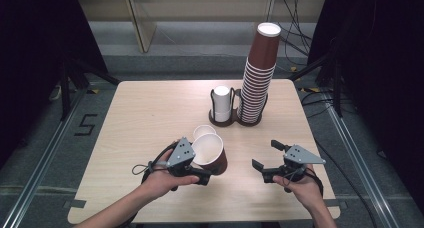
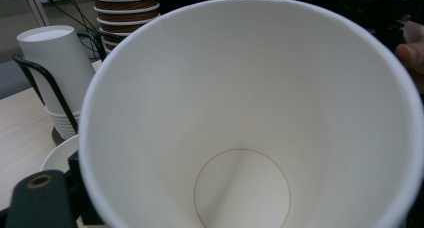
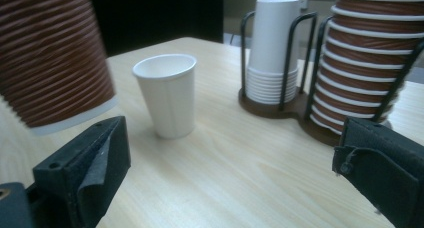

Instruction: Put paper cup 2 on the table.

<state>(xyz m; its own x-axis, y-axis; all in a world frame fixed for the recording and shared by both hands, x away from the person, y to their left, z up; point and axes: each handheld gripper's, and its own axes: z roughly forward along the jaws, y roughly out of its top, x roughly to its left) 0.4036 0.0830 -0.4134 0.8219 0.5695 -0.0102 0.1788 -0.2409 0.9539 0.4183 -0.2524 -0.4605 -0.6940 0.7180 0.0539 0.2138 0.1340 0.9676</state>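
Observation:
My left gripper [image 1: 204, 169] is shut on a brown ribbed paper cup [image 1: 212, 155] and holds it tilted just above the table's near middle. In the left gripper view the cup's white inside [image 2: 250, 113] faces the camera, with one black jaw at the bottom left. A small white cup [image 1: 202, 132] stands upright on the table right behind the brown one. It also appears in the right gripper view as the white cup [image 3: 167, 95], beside the held brown cup [image 3: 50, 58]. My right gripper [image 1: 265, 154] hovers at the near right, open, with nothing between its jaws [image 3: 234, 138].
A dark wire cup holder [image 1: 235, 122] stands at the table's far middle. It carries a short stack of white cups [image 1: 221, 103] and a tall leaning stack of brown cups [image 1: 259, 78]. The table's right edge [image 1: 320, 153] runs close to my right hand.

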